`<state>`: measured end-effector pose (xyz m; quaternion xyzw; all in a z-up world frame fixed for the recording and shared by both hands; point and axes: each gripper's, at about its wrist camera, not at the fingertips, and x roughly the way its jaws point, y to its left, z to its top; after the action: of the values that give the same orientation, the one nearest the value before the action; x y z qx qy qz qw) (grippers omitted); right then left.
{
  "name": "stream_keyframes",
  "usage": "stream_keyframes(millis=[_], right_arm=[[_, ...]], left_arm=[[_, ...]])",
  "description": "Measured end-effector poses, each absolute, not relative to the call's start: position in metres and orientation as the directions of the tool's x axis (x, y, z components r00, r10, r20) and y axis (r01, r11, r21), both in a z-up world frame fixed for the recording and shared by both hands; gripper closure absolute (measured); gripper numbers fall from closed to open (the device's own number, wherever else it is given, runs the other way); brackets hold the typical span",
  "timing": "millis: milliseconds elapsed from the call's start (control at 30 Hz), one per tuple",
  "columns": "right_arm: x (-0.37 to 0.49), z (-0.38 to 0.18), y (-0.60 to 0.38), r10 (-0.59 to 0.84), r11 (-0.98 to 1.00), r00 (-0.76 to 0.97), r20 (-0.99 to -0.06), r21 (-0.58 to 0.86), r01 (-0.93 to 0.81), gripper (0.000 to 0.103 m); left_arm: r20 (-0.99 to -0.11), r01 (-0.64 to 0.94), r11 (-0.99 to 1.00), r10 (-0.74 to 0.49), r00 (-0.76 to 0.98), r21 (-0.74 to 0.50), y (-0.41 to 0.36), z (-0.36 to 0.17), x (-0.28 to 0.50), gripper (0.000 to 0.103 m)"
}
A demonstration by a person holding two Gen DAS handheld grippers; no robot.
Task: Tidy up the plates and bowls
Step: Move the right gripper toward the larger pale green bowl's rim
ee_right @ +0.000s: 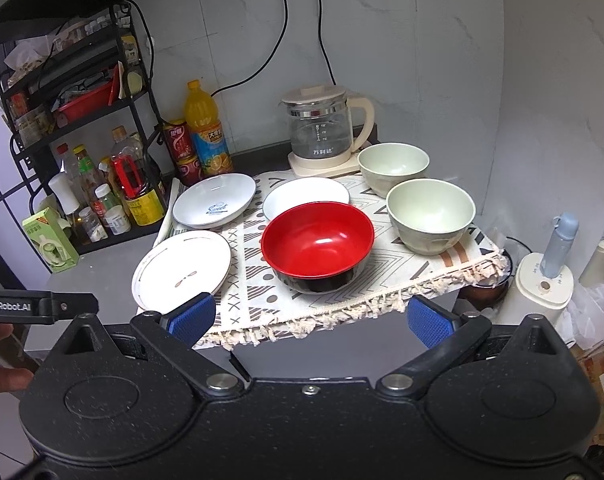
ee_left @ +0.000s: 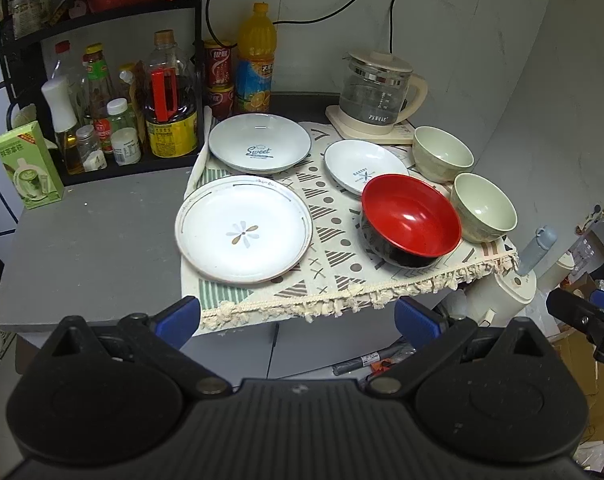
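On a patterned cloth [ee_left: 333, 240] [ee_right: 262, 280] lie a flower plate [ee_left: 244, 229] [ee_right: 182, 266], a "Sweet" plate [ee_left: 260, 142] [ee_right: 214, 199] and a small white plate [ee_left: 355, 162] [ee_right: 302, 192]. A red bowl [ee_left: 410, 218] [ee_right: 317, 240] stands at the front, partly over the small plate. Two pale green bowls [ee_left: 441, 153] [ee_left: 483, 206] [ee_right: 393, 167] [ee_right: 430, 212] stand to the right. My left gripper [ee_left: 298, 316] hangs open before the cloth's near fringe. My right gripper [ee_right: 311, 320] is open too, just short of the red bowl. Neither holds anything.
A glass kettle [ee_left: 375, 90] [ee_right: 321, 132] stands on its base behind the dishes. A black rack with bottles and jars [ee_left: 114, 112] [ee_right: 102, 184] fills the left. A green carton [ee_left: 28, 164] sits on the grey counter [ee_left: 94, 248]. A white appliance [ee_right: 543, 286] stands off the right edge.
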<state>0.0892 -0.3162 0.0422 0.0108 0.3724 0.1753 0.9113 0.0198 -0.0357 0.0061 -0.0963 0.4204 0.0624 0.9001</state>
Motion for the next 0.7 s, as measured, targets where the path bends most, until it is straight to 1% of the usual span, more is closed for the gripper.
stream_keyframes(millis=[433,633,700], right_arm=[[0.133,0.034,-0.314,0.303,0.947,0.659,-0.688,0.14,-0.29,0.0],[0.162,0.02,-0.316,0.276,0.957,0.639,-0.718,0.142,-0.254,0.0],[0.173,0.016,-0.315,0.254,0.962,0.641,-0.725,0.119,-0.247,0.0]], left_arm=[[-0.792,-0.184,0.975,0.016,0.61,-0.121,-0.037,-0.008,0.074,0.001],[-0.803,-0.165,0.979,0.006,0.596,-0.116,-0.04,-0.016,0.113,0.001],[-0.804,-0.158,0.981,0.003,0.595,-0.113,-0.041,-0.017,0.127,0.001]])
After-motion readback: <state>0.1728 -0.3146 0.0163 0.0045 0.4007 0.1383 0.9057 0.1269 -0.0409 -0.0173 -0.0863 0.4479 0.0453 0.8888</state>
